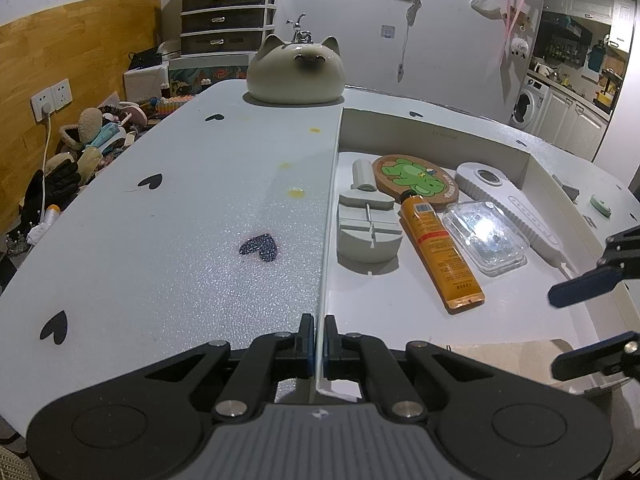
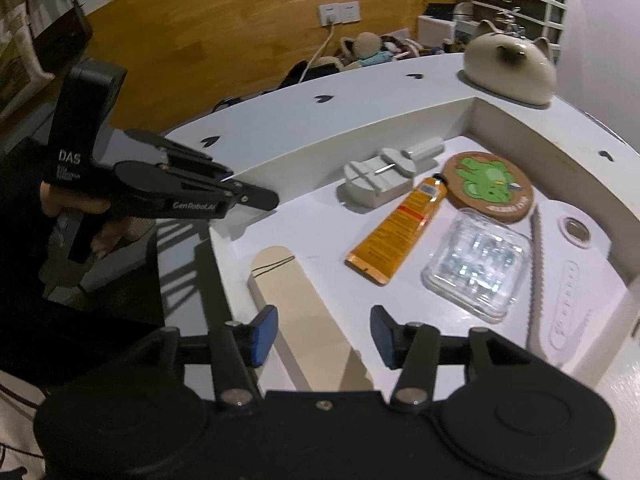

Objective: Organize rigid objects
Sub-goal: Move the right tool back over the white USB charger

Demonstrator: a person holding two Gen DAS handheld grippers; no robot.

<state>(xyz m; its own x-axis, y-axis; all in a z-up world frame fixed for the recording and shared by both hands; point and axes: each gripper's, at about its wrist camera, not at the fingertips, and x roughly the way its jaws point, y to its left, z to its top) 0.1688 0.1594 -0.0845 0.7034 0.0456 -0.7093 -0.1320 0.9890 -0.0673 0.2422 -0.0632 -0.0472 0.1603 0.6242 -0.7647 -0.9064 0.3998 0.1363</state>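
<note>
Lying just under the released right claw (image 2: 320, 336), the beige stick (image 2: 304, 320); left claw (image 1: 319, 344) clenched on box wall (image 1: 326, 240).

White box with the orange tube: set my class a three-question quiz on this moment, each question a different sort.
1. True or false: the left tongs are shut on the white box's wall.
2. Which lies against the orange tube's cap end? A) clear plastic case B) frog coaster C) cat-shaped jar
3. Fill in: the right tongs are ____ and hold nothing.

Key: 1 true; 2 B; 3 open.
</note>
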